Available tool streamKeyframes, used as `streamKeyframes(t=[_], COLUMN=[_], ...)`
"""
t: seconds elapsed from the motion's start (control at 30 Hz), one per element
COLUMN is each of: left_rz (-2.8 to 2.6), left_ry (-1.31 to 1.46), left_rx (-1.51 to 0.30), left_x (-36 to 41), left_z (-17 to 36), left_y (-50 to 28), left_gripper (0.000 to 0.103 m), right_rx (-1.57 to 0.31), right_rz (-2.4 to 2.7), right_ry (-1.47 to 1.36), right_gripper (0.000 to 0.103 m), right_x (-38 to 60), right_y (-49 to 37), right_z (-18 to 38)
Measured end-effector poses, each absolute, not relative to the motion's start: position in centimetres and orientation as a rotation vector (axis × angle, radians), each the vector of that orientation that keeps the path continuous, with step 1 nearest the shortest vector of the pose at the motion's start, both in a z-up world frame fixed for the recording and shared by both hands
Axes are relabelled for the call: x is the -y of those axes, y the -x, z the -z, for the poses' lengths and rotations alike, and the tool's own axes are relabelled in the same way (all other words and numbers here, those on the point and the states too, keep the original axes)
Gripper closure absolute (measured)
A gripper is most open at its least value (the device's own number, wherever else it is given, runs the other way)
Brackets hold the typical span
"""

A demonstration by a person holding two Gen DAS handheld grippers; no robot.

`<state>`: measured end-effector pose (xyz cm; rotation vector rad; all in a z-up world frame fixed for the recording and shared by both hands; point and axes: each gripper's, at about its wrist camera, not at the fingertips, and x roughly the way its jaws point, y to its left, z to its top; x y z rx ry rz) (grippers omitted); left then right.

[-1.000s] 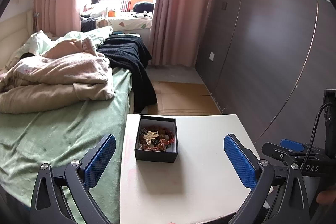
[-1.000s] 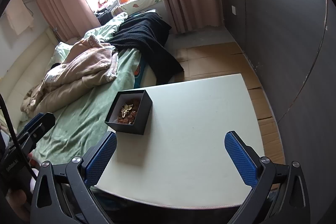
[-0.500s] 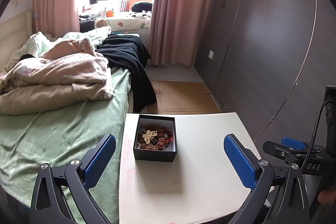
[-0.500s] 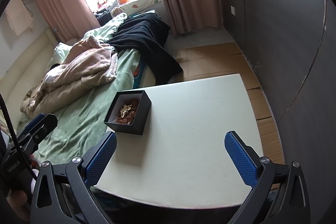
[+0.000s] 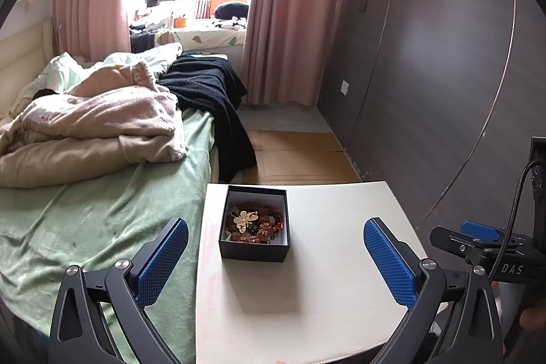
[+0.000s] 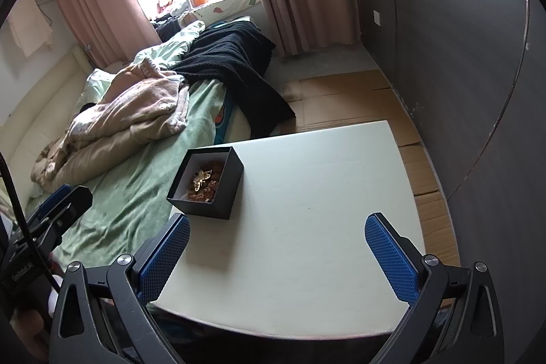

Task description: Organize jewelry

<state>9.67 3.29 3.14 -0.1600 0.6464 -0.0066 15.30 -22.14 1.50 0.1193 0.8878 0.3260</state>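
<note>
One black box [image 5: 254, 248] stands on the white table [image 5: 324, 289], close to the table's left edge and toward its far edge, beside the bed [image 5: 85, 220]. It has no lid on, and no lid shows in either view. Inside lies a heap of jewelry [image 5: 254, 222]: reddish-brown bead strands, some dark beads, and one pale gold butterfly-shaped piece [image 5: 245, 219] on top. The strands are too tangled to count. The rest of the table is bare in both views.

Over the last second little has changed. In the left wrist view the box has slid a little lower and nearer the middle between the fingers, so the left gripper [image 5: 273, 265] seems to be lining up on it; the right view is nearly the same as before. The jewelry has not moved.

Two grippers are in play. The left one is spread wide and holds nothing; the right gripper [image 6: 278, 253] is equally wide apart and empty, hanging over the table's near edge, with the box ahead and to its left.

With everything in the box, the scene fits either jewelry waiting to be sorted out or jewelry already gathered in.
</note>
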Motion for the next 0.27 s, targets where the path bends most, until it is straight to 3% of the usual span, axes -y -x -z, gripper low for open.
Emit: streamKeyframes(t=[0.27], left_rz=[-0.002], left_ry=[0.157], left_rx=[-0.646], left_x=[-3.44], left_z=[-2.94], left_y=[-9.63], left_gripper=[0.001], right_rx=[-0.89], right_rz=[-0.319], right_ry=[-0.123], right_gripper=[0.0], right_x=[22.72], right_y=[-15.53], right_z=[-1.26])
